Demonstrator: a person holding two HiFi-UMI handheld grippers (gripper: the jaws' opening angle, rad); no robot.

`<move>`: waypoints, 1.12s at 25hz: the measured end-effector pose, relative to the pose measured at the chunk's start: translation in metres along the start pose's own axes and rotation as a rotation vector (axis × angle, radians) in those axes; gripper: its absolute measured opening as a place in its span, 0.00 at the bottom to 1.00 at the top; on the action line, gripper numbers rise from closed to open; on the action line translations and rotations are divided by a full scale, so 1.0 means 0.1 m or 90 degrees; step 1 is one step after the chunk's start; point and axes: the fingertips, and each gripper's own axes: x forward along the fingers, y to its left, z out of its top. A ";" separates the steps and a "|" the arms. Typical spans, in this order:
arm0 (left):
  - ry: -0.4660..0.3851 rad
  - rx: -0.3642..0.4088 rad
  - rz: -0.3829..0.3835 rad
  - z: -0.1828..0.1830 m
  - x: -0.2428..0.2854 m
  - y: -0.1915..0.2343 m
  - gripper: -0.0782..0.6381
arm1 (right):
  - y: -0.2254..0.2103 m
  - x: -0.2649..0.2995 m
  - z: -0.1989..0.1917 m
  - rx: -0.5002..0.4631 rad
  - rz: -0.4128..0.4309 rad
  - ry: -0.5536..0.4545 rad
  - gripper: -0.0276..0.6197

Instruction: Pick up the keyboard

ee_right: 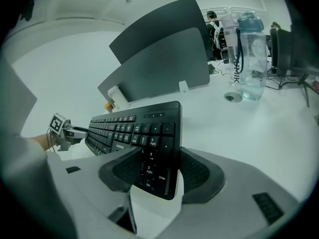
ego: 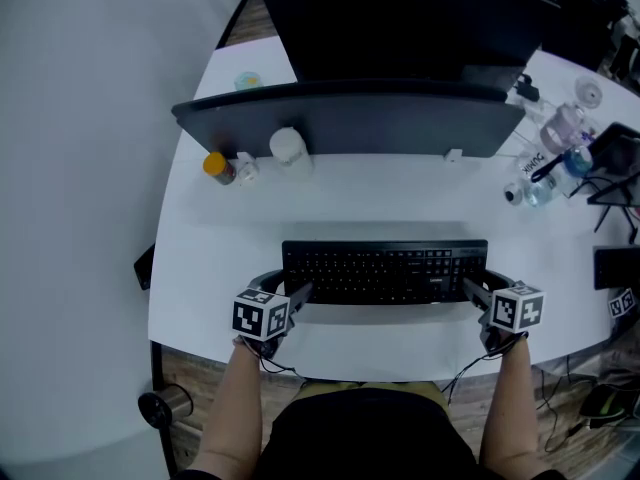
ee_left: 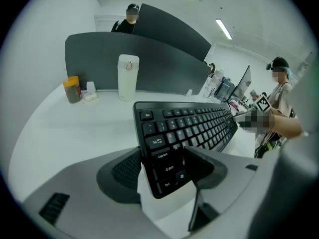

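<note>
Keyboard [ego: 385, 271] lies across lower centre of head view, on or just over white desk [ego: 400, 193]. L gripper [ee_left: 163, 167] clamps its left end and R gripper [ee_right: 158, 171] its right end, jaws fairly wide, pads on front & back edges.

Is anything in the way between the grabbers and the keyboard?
Nothing visible is. The left gripper clamps one short end of the keyboard and the right gripper clamps the other, with their pads pressed right on it.
</note>
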 end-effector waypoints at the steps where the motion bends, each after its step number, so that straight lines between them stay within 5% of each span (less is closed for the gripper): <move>1: -0.007 0.004 0.003 0.05 -0.03 0.00 0.49 | 0.02 -0.01 0.05 -0.003 0.002 -0.007 0.42; 28: -0.213 0.094 0.045 1.36 -1.06 -0.05 0.48 | 0.63 -0.90 1.45 -0.135 -0.007 -0.228 0.42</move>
